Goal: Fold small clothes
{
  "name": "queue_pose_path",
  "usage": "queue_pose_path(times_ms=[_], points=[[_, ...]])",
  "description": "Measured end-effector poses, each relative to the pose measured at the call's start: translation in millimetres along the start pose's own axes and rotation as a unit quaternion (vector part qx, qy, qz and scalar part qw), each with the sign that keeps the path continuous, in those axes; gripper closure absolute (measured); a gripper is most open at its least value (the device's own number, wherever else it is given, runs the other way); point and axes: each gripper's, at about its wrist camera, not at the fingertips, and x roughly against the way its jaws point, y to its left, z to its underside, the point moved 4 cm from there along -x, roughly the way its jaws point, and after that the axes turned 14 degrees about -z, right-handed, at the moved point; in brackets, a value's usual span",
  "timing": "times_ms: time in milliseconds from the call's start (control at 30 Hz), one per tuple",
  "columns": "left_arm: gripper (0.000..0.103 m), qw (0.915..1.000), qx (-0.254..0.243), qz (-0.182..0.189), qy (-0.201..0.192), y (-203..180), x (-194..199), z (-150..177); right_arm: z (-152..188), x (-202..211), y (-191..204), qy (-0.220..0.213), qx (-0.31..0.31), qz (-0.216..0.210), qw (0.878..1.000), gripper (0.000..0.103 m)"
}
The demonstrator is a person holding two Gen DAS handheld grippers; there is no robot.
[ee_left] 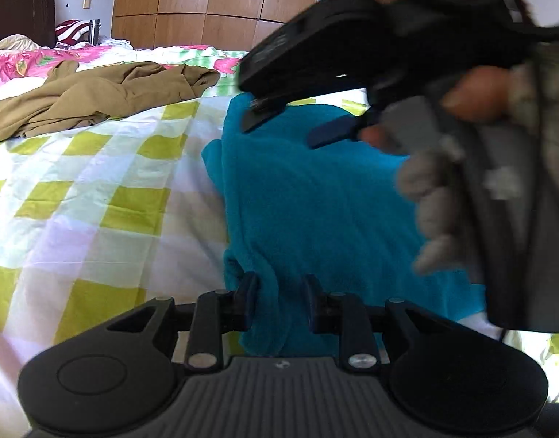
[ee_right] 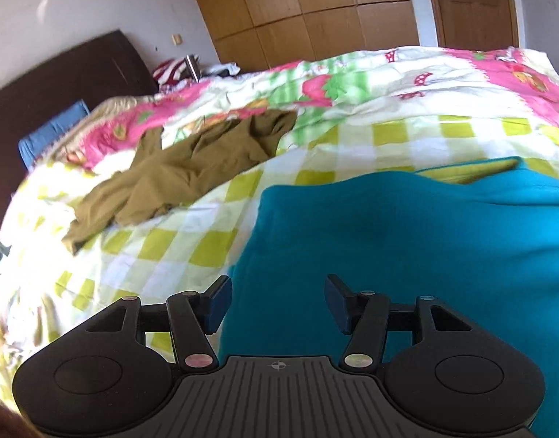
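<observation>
A: Left gripper (ee_left: 279, 301) right up close, jaws clenched on a bunched fold at the near edge of the teal garment (ee_left: 316, 197). Rest of it spread flat on the checked bed sheet (ee_left: 97, 200), running away from the jaws toward the far side.

B: And the right gripper (ee_right: 277, 301)? Looks released, jaws spread wide, hovering just above the same teal cloth, gripping nothing.

A: Yep. Seen from the left wrist, sits further along the cloth, near the far edge. So left holds the near end, right closer to the far one. Probably needs a pinch there before any fold.

B: Olive garment (ee_right: 184, 175) crumpled well apart, untouched. Any labels?

A: No readable writing anywhere.
</observation>
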Motion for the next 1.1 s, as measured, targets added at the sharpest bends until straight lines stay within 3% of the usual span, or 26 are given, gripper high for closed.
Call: queue_pose_path(times_ms=[100, 300, 400, 433, 467, 533, 600, 733, 833, 933, 967, 1033, 1100], points=[[0.066, 0.9996, 0.020, 0.019, 0.008, 6, -2, 3, 3, -40, 12, 0.031, 0.024, 0.024, 0.999, 0.049], [0.066, 0.9986, 0.034, 0.039, 0.007, 12, -3, 4, -14, -45, 12, 0.014, 0.007, 0.037, 0.999, 0.048], [0.066, 0.9988, 0.030, 0.038, 0.003, 10, -1, 4, -21, -66, 14, 0.045, 0.031, 0.067, 0.996, 0.049], [0.066, 0.9989, 0.029, 0.037, 0.002, 9, 0, 4, -22, -76, 11, 0.060, 0.029, 0.079, 0.995, 0.056], [0.066, 0.9989, 0.029, 0.036, 0.001, 9, 1, 4, -22, -81, 7, 0.067, 0.022, 0.085, 0.994, 0.079], [0.066, 0.9988, 0.032, 0.038, -0.002, 11, 5, 3, -22, -78, 0, 0.071, -0.011, 0.061, 0.996, 0.099], [0.066, 0.9987, 0.034, 0.036, -0.008, 14, 12, 1, -25, -64, 3, 0.054, -0.018, 0.052, 0.997, 0.099], [0.066, 0.9980, 0.038, 0.032, -0.040, 20, 36, -4, -33, -23, 42, 0.006, 0.032, 0.012, 0.999, 0.099], [0.066, 0.9984, 0.033, 0.024, -0.038, 18, 36, -5, -28, -34, 56, 0.019, 0.029, -0.023, 0.999, 0.098], [0.066, 0.9998, 0.014, 0.011, -0.010, 12, 24, -1, -4, -74, 55, 0.106, 0.031, -0.038, 0.993, 0.097], [0.066, 0.9999, 0.007, 0.010, 0.003, 9, 19, 1, 3, -81, 54, 0.118, 0.043, -0.031, 0.992, 0.093], [0.066, 1.0000, 0.000, 0.006, 0.007, 6, 18, 0, 7, -75, 49, 0.103, 0.050, -0.030, 0.993, 0.091], [0.066, 0.9999, -0.010, 0.005, -0.004, 4, 23, -5, 0, -52, 39, 0.073, 0.018, -0.064, 0.995, 0.085]])
